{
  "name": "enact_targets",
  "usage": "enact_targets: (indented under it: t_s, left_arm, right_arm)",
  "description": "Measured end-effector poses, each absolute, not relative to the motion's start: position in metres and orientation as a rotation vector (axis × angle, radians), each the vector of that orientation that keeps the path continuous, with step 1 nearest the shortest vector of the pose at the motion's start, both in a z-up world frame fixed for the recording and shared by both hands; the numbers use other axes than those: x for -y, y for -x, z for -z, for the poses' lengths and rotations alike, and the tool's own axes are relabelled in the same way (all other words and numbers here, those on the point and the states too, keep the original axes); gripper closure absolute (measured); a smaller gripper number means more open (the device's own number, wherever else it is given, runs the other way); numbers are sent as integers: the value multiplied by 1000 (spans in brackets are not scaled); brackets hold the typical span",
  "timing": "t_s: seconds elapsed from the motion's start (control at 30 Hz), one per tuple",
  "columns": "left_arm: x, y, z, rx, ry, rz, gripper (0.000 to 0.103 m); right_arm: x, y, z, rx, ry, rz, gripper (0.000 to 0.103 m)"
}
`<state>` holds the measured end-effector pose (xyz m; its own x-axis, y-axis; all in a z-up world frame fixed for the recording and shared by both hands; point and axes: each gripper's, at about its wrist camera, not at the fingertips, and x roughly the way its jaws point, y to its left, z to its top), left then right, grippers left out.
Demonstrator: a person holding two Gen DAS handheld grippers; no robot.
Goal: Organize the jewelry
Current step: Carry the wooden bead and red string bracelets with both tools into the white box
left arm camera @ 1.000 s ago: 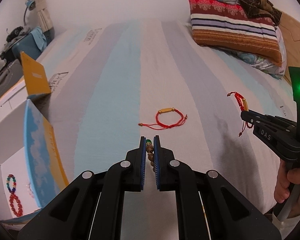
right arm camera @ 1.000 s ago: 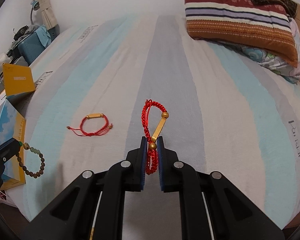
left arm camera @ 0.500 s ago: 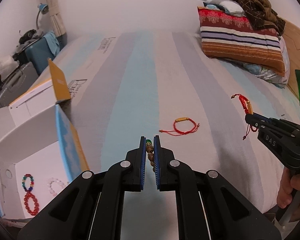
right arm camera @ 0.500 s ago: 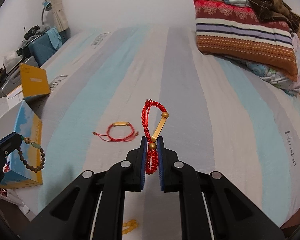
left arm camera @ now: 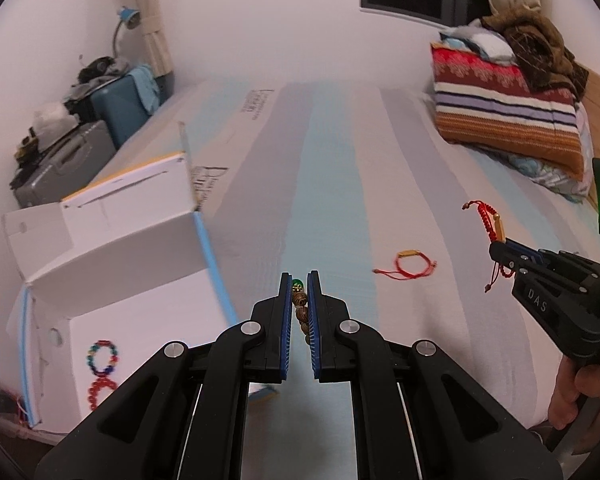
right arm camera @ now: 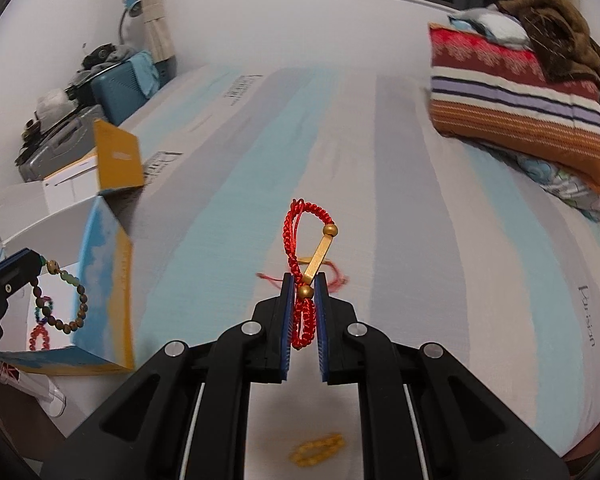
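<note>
At centre frame, the left gripper (left arm camera: 299, 292) pinches the bead bracelet (right arm camera: 62, 300); the right gripper (right arm camera: 304, 294) clamps a red bracelet (right arm camera: 310, 240). Carry each over the box (left arm camera: 112, 280) at lower left, then release low.

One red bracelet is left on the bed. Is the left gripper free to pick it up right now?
Probably not: the left gripper is shut on the wooden bead bracelet. The path to the red bracelet on the sheet looks unobstructed.
</note>
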<state>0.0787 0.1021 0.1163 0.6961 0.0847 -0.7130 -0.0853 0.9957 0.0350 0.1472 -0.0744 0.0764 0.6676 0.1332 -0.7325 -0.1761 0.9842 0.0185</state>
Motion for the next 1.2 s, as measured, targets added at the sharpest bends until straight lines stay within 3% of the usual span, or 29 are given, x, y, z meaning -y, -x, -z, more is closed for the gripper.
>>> enact_targets:
  t_s: [0.47, 1.2]
  left_arm:
    - [-218, -27, -132, -765, 83, -260, 96]
    - [-341, 14, -69, -873, 210, -444, 96]
  right_arm:
    - [-46, -126, -96, -788, 118, -318, 93]
    - [-197, -93, -48, -868, 228, -520, 93]
